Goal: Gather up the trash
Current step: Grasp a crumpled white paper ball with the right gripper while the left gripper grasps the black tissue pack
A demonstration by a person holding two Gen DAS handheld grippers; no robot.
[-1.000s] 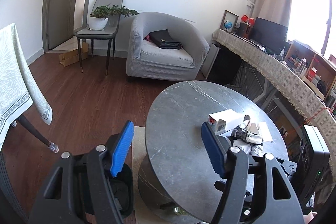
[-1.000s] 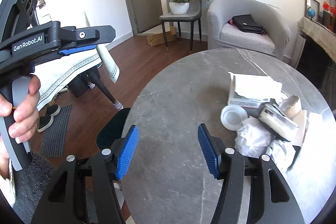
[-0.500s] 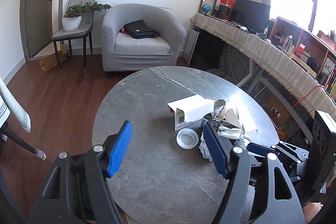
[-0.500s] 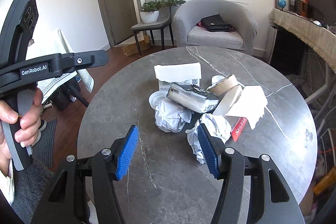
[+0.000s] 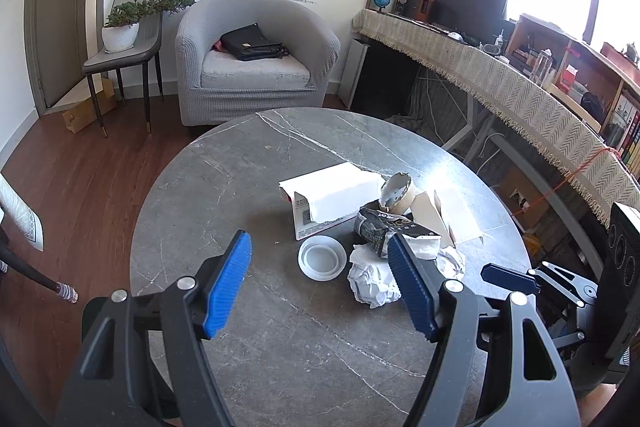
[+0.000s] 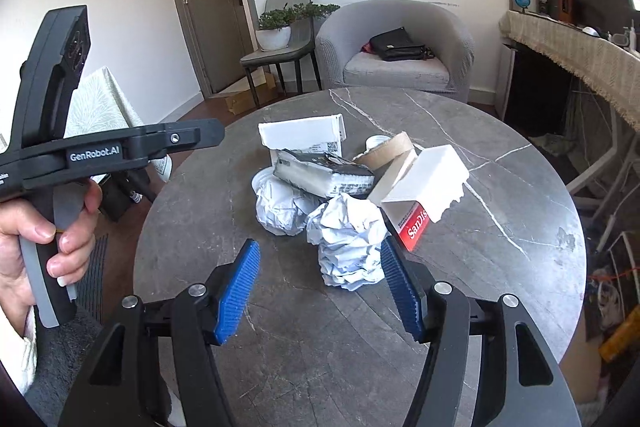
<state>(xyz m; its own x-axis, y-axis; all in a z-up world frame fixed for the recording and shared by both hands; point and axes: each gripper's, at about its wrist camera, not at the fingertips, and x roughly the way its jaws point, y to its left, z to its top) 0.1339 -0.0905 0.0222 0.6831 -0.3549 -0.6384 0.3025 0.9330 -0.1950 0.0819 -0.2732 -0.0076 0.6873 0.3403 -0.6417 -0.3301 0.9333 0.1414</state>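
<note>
crumpled white paper balls (image 6: pixel 350 247) (image 5: pixel 372 281) sit at the near side of a trash heap near the middle of the round grey marble tabletop (image 6: pixel 500 195) (image 5: pixel 224 179). behind them lies a flattened black-and-white packet (image 6: pixel 324 175) (image 5: pixel 396 231), with a brown tape roll (image 6: pixel 386 149) (image 5: pixel 396 191) tilted just beyond it. a torn white carton (image 6: pixel 304 135) (image 5: pixel 332 193) stands at the back of the heap, and a small white box with a red sandisk flap (image 6: pixel 420 195) leans open on its right side. a round white lid (image 5: pixel 322 258) lies flat beside the paper balls.

bare stone runs wide on the near and left parts of the tabletop, and the heap stays well clear of the rim all round.

the right gripper (image 6: pixel 320 287) hovers low over the tabletop with its blue jaws spread wide, the nearer paper ball just ahead and close to the right jaw, not gripped. the left gripper (image 5: pixel 320 283) hangs above the near edge with jaws likewise parted and nothing between them.

the right wrist view shows the person's left hand (image 6: pixel 36 239) wrapped round the left gripper's handle and the red sandisk print; the left wrist view shows the whole lid, which the right view mostly hides behind paper. a grey armchair (image 5: pixel 256 59) stands beyond the tabletop's far edge.
</note>
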